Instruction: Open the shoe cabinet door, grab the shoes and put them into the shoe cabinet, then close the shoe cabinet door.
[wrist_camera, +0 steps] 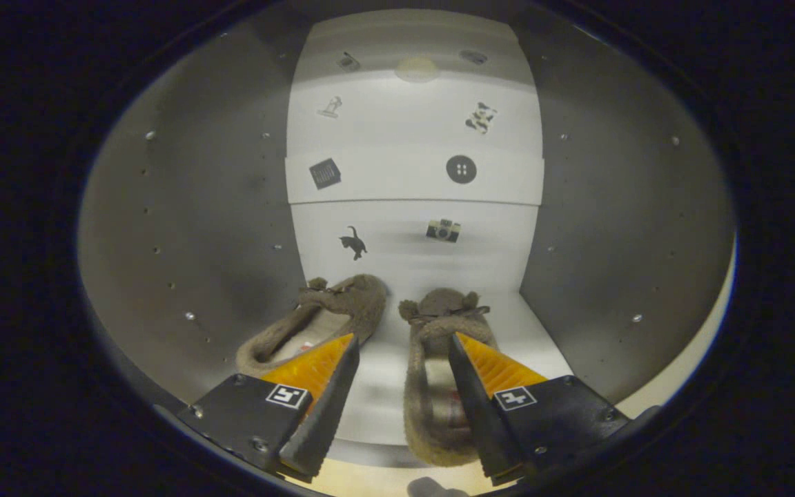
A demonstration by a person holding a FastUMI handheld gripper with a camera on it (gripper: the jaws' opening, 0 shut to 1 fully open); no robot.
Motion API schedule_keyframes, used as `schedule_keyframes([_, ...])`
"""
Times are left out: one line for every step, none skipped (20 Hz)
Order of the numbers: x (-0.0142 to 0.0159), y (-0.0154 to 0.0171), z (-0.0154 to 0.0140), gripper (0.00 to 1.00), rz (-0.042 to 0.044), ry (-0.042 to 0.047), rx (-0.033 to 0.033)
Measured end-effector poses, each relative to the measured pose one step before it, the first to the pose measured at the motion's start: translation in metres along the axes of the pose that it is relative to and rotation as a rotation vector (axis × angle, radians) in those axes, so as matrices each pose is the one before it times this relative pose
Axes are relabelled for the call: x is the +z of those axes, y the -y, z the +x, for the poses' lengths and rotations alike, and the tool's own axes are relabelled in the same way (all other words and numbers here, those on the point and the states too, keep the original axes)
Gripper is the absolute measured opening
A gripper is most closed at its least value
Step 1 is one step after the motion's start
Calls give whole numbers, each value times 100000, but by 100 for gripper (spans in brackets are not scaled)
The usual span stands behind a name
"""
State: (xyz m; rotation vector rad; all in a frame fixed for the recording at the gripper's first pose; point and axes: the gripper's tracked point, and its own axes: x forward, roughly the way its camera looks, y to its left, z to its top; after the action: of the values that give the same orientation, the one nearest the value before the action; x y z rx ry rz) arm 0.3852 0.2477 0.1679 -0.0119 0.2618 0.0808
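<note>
Gripper view — hand-held gripper (pixel 403 345) spread wide and empty over two fuzzy slippers, left slipper (pixel 332 310) and right slipper (pixel 439 359), inside the shoe cabinet (pixel 190 228) — stickers on its back wall (pixel 411 228)

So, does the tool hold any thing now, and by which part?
Nothing is held. The tool is open, its fingers apart above the two brown fuzzy slippers lying on the white cabinet shelf.

Grey side panels (pixel 197 207) flank a brightly lit white back wall (pixel 415 138) dotted with small stickers (pixel 461 169)
</note>
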Motion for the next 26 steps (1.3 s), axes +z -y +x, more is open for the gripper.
schedule_keyframes([313,-242,-1123,84,-350,1428,267])
schedule_keyframes([237,-209,-1268,84,-258,1490,288])
schedule_keyframes([429,-258,-1437,84,-26,1851,331])
schedule_keyframes([279,-328,-1530,84,81,2010,690])
schedule_keyframes([302,-434,-1604,84,-114,1665,1244])
schedule_keyframes([404,-415,-1952,84,91,2255,979])
schedule_keyframes([360,-467,-2181,84,-204,2041,1061])
schedule_keyframes([308,-401,-1929,84,-300,1893,772])
schedule_keyframes([194,-754,-2287,92,-521,2164,1779])
schedule_keyframes([509,-554,-2429,100,-779,1821,735])
schedule_keyframes([304,-405,-2161,100,-716,1908,1103])
schedule_keyframes([273,-697,-2392,100,-297,1920,1319])
schedule_keyframes([393,-563,-2309,100,-599,1838,1420])
schedule_keyframes([164,-350,-2395,100,-457,1541,878])
schedule_keyframes([332,-326,-2426,100,-594,1872,1007])
schedule_keyframes([115,-393,-2271,100,-263,1359,1406])
schedule_keyframes([214,-295,-2222,100,-332,899,1540])
schedule_keyframes([-6,178,-2103,100,-107,647,477])
schedule_keyframes([288,180,-2112,100,639,1193,613])
schedule_keyframes([225,195,-1954,100,538,777,729])
schedule_keyframes([130,397,-1923,100,757,845,471])
schedule_keyframes([253,380,-1768,100,273,622,681])
schedule_keyframes([196,638,-1768,100,-1,491,-102])
schedule_keyframes([90,845,-1742,100,-478,245,-251])
schedule_keyframes([-14,921,-1541,100,-729,219,-634])
schedule_keyframes([-150,1003,-1616,100,-186,109,-937])
